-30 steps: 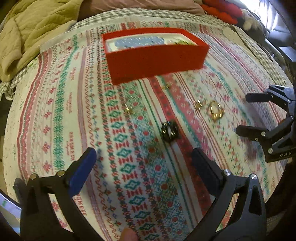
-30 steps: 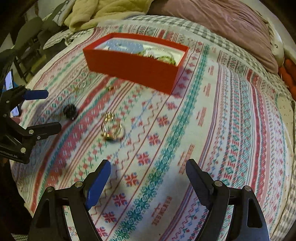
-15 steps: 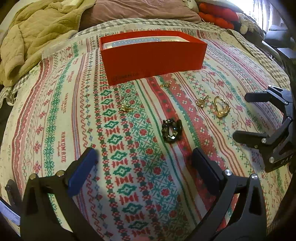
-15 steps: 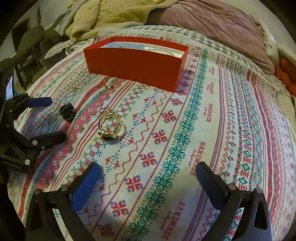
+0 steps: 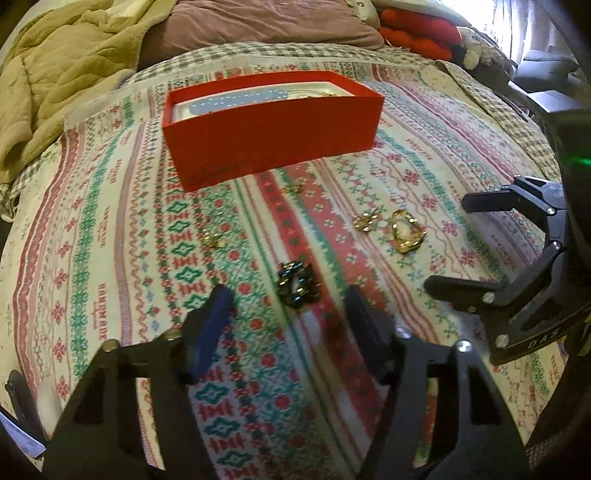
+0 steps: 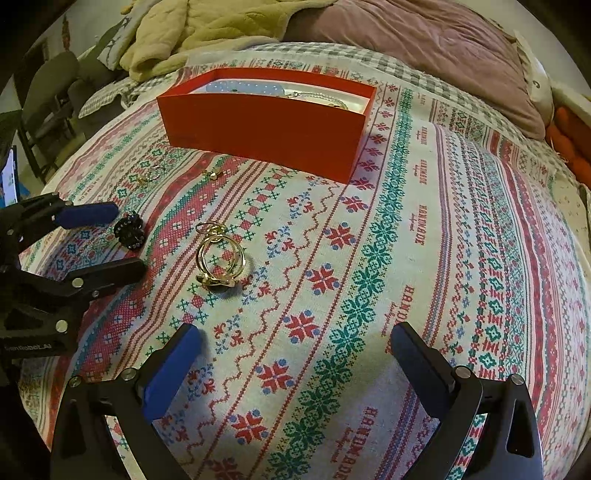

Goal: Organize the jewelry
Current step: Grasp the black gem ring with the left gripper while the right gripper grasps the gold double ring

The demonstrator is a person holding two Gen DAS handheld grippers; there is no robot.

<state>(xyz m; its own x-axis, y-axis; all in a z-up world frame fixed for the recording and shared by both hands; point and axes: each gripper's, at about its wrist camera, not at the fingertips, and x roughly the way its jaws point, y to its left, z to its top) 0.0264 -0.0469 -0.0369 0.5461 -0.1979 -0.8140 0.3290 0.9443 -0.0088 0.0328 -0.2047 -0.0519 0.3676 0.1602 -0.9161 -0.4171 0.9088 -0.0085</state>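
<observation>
A red open box [image 5: 273, 129] with beads and chains inside sits on the patterned bedspread; it also shows in the right wrist view [image 6: 266, 125]. A black jewelled ring [image 5: 297, 284] lies just ahead of my left gripper [image 5: 290, 306], which is open with its fingers on either side of it. The black ring shows in the right wrist view [image 6: 128, 229] between those fingers. Gold hoop earrings [image 6: 219, 258] lie ahead-left of my open, empty right gripper [image 6: 295, 343]. The hoops show in the left wrist view [image 5: 406, 236]. Small gold pieces [image 5: 365, 221] [image 5: 214, 240] [image 5: 293, 189] lie nearby.
The bedspread [image 6: 406, 258] covers a bed. A tan quilt [image 5: 55, 74] and a mauve pillow [image 6: 424, 44] lie at the back. Red cushions [image 5: 417, 33] are at the far right. A chair [image 6: 48, 96] stands off the left edge.
My left gripper has moved forward to the black ring and its fingers have narrowed around it. The right gripper has moved slightly closer to the hoops, still open.
</observation>
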